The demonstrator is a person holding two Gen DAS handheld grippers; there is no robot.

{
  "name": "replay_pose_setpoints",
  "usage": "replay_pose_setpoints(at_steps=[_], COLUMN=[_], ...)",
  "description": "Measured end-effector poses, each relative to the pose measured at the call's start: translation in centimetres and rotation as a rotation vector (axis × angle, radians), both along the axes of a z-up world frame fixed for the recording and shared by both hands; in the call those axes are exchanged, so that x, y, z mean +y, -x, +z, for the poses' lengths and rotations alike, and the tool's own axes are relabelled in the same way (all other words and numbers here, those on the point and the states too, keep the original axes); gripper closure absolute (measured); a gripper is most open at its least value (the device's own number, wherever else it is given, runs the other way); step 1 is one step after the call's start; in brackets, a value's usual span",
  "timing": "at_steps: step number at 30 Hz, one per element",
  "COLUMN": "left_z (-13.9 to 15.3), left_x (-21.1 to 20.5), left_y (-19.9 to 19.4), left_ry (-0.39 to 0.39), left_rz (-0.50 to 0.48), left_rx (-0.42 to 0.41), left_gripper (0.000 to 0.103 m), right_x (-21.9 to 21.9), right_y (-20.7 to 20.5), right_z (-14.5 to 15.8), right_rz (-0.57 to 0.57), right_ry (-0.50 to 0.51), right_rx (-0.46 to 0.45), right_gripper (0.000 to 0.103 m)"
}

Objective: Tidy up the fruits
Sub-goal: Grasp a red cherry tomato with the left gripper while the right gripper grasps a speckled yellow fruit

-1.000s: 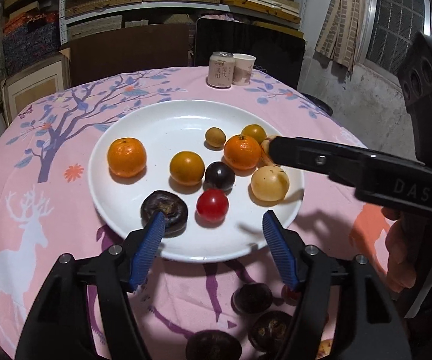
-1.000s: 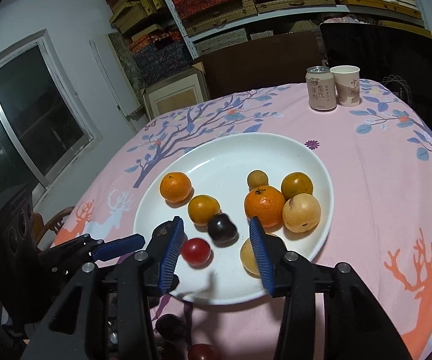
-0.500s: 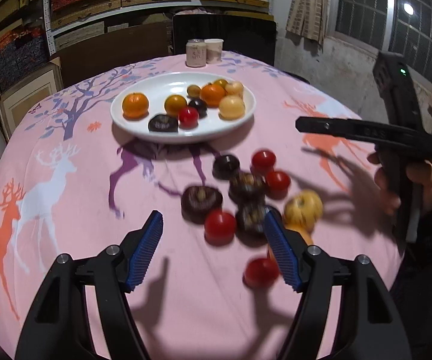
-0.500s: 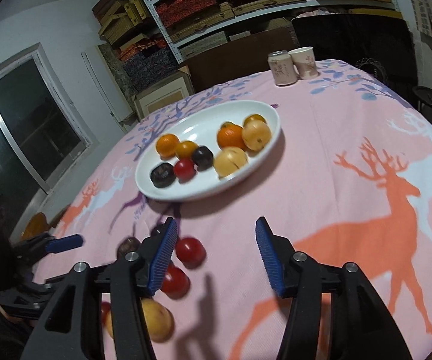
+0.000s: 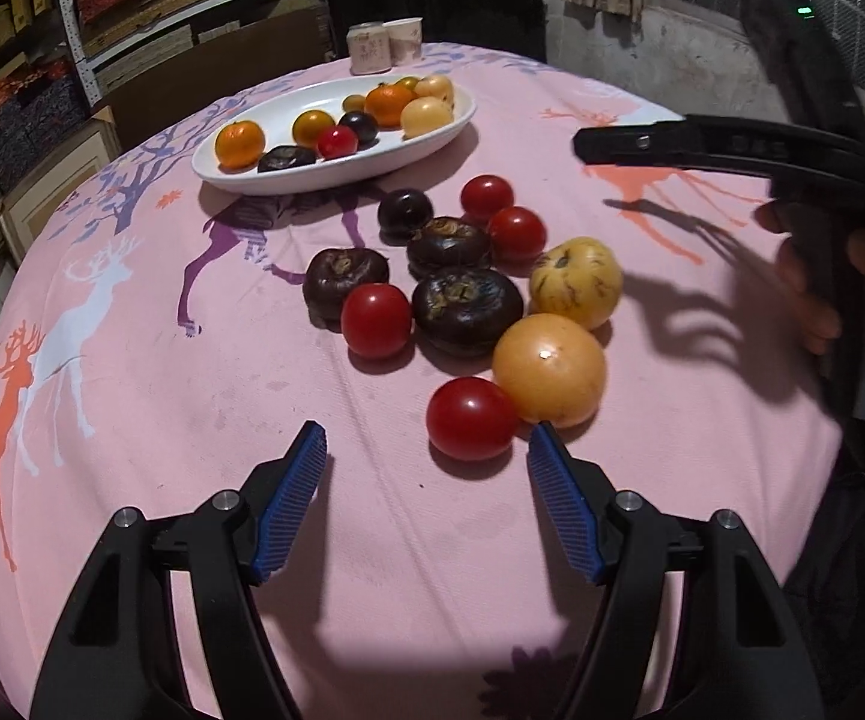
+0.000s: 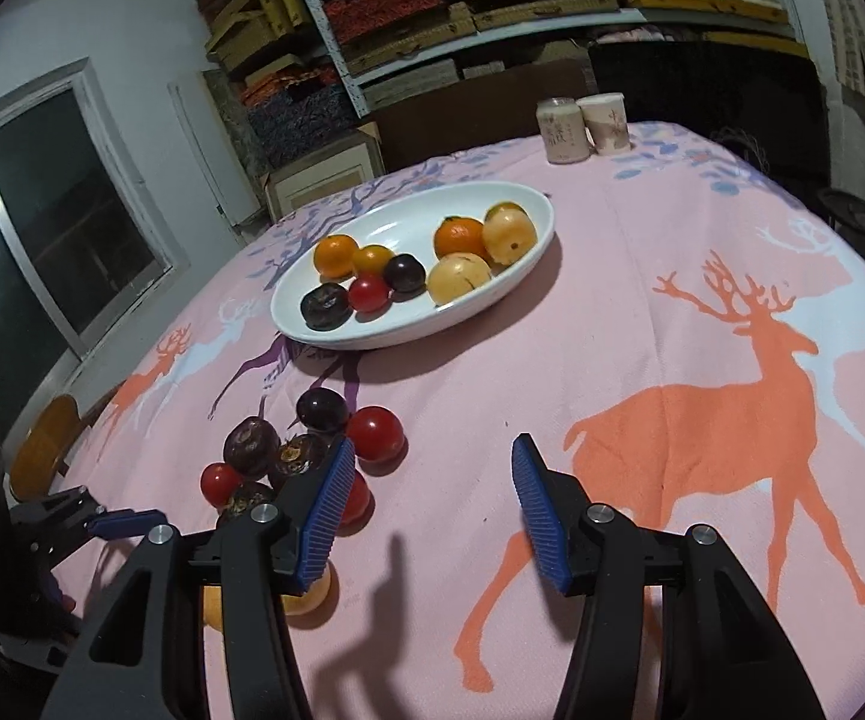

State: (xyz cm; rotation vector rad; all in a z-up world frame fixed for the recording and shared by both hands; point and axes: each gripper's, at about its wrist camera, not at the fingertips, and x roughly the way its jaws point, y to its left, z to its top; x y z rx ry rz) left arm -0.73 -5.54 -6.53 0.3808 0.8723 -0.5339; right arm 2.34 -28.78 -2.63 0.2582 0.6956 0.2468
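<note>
Above pink tablecloth (image 5: 192,396), left tool (image 5: 426,468) and right tool (image 6: 429,495) hover level, both wide, empty.

The desk (image 5: 132,396) cloth is pink with orange and white deer; before the blue-padded left tongs (image 5: 426,468) lies a red tomato (image 5: 471,418).

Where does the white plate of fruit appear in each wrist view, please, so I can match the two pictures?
Left wrist view: the white plate sits upper left of centre, beyond the loose fruit on the tablecloth.
Right wrist view: the white plate sits just left of centre, above the open fingers.
Shared landmark: the can beside a paper cup at the table's far edge.
</note>
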Motion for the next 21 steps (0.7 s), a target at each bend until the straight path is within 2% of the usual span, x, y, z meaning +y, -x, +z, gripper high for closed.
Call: replay_pose_setpoints(at_steps=[2,3,4,9,13,18,21], left_z=[0.0,0.1,0.1,-0.3,-0.2,-0.1,-0.1], left_x=[-0.1,0.0,0.0,-0.1,0.3,0.2,0.7], left_y=[-0.3,-0.4,-0.5,-0.2,-0.5,-0.2,-0.5], left_ry=[0.008,0.031,0.049,0.055,0.09,0.095,0.121], left_rz=[0.024,0.022,0.009,-0.028,-0.016,-0.025,-0.006], left_rx=[-0.03,-0.032,-0.019,-0.021,-0.007,-0.015,-0.001], left_gripper=[0.037,0.051,0.058,0.072,0.074,0.074,0.074], right_x=[0.1,0.1,0.0,0.4,1.3,2.1,2.9], right_y=[0.0,0.1,0.1,0.0,0.3,1.8,2.6], right_z=[0.0,-0.1,-0.1,-0.2,-0.3,-0.3,-0.6], right_rz=[0.017,0.021,0.023,0.056,0.095,0.14,0.17], right_ry=[0.001,-0.001,-0.005,-0.012,0.01,0.041,0.094], right_rx=[0.006,0.008,0.009,0.019,0.024,0.009,0.012], right_gripper=[0.048,0.048,0.048,0.048,0.048,0.05,0.047])
